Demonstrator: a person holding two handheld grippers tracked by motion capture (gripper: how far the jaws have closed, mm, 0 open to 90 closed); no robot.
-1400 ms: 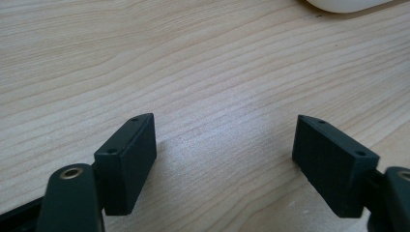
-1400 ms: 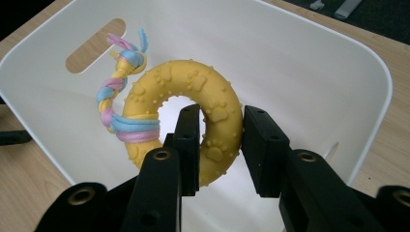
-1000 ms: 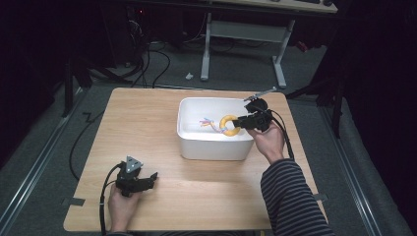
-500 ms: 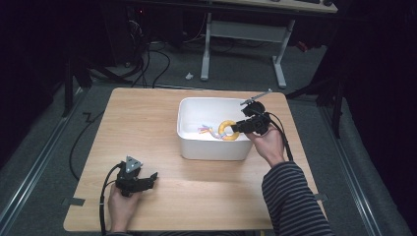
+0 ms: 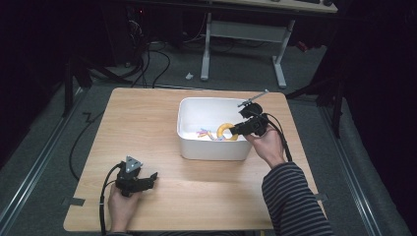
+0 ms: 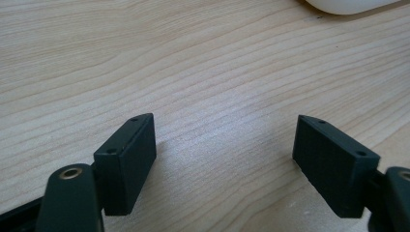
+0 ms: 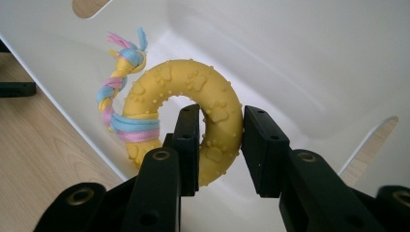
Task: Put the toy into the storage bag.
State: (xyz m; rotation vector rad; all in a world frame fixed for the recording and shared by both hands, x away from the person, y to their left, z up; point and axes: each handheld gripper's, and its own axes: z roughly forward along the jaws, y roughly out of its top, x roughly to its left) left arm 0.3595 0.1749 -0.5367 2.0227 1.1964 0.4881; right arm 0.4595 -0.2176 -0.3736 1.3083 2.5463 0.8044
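Over white bin, right gripper clamped on yellow ring toy, rope tail dangling inside. Narrow pinch on curved rubber: may twist or slip out, tail may snag bin wall. Left gripper apart, idle on table.

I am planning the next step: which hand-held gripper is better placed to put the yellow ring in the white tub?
Right hand-held gripper: it already clamps the ring over the tub.
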